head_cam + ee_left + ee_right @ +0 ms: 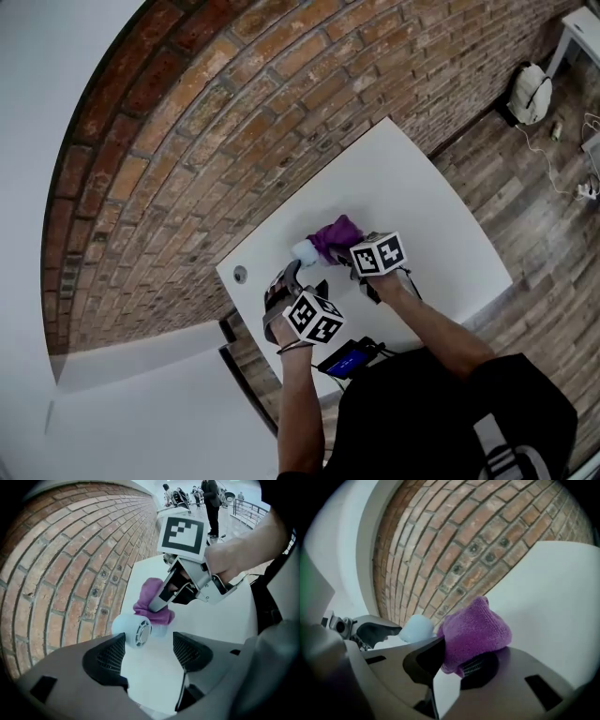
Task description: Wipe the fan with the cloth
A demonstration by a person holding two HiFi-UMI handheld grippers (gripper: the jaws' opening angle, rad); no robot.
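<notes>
A small pale-blue fan [305,249] lies on its side on the white table [422,206], close to the brick wall. A purple cloth [335,236] is pressed against the fan's far side, and my right gripper [347,259] is shut on it. In the right gripper view the cloth [473,632] bulges out between the jaws of the right gripper [454,663], with the fan [416,627] just to its left. My left gripper [150,651] is open; the fan [136,630] sits just past its left jaw tip, and the cloth [152,602] lies beyond it.
The brick wall [234,122] runs along the table's far edge. A round cable hole [240,274] lies in the table left of the fan. A device with a blue screen [349,359] hangs near the person's waist. A white bag [531,94] lies on the wooden floor.
</notes>
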